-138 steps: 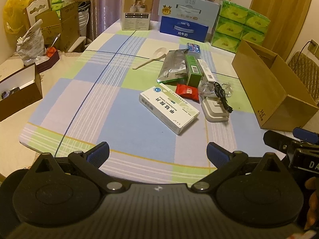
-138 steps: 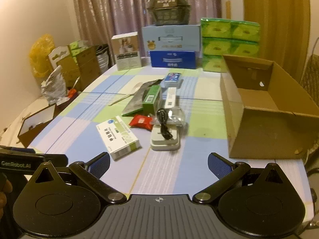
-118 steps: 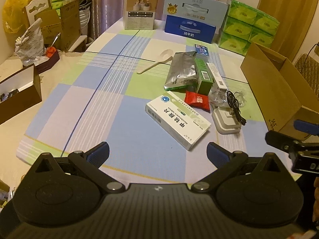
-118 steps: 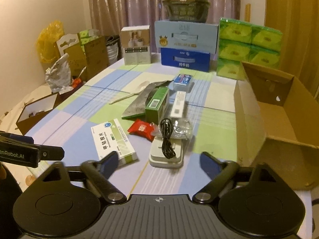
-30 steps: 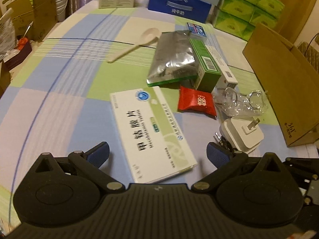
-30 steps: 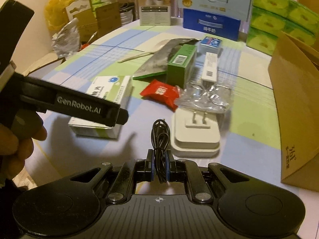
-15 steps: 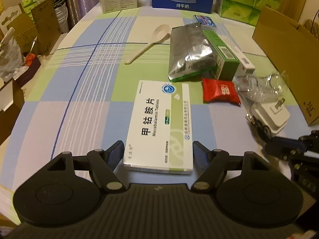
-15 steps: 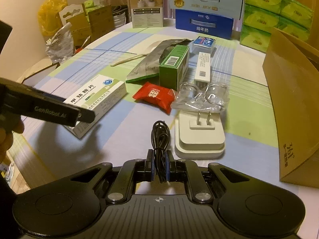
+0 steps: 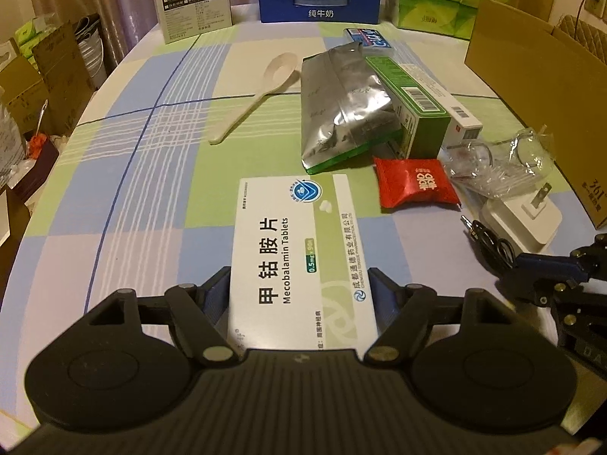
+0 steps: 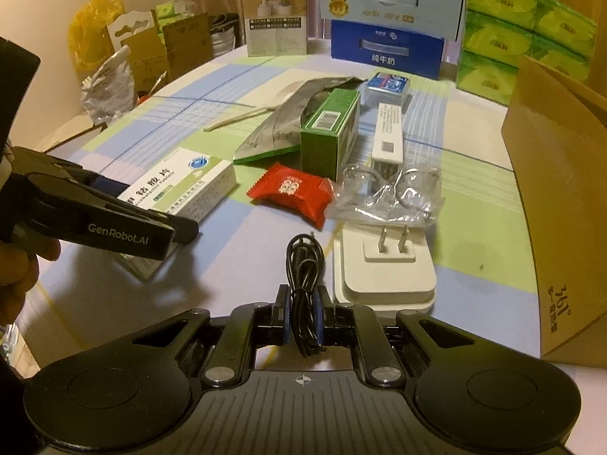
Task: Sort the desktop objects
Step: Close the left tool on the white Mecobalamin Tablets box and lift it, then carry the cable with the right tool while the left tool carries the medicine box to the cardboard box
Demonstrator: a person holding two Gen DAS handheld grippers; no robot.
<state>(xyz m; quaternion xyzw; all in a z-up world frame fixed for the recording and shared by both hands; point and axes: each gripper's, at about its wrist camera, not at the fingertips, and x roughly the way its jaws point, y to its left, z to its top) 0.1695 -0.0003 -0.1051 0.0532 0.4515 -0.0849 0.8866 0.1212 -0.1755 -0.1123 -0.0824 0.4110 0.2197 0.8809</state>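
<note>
My left gripper (image 9: 299,295) is shut on the near end of a white and green tablet box (image 9: 299,242), which also shows in the right wrist view (image 10: 182,185). My right gripper (image 10: 303,314) is shut on a coiled black cable (image 10: 305,265), just left of a white plug adapter (image 10: 383,265). The cable (image 9: 489,239) and right gripper (image 9: 550,273) show at the right of the left wrist view. A red candy packet (image 9: 415,185), a clear plastic bag (image 10: 387,197), a silver pouch (image 9: 341,106), a green box (image 10: 330,132) and a white spoon (image 9: 254,94) lie on the checked tablecloth (image 9: 151,151).
An open cardboard box (image 10: 557,189) stands at the right edge of the table. A blue milk carton (image 10: 387,49), green tissue packs (image 10: 523,30) and a white product box (image 10: 275,15) line the far edge. Cardboard boxes and bags (image 10: 125,57) sit off the table's left side.
My left gripper has closed on the tablet box, whose near end now sits between the fingers. My right gripper still holds the black cable beside the adapter.
</note>
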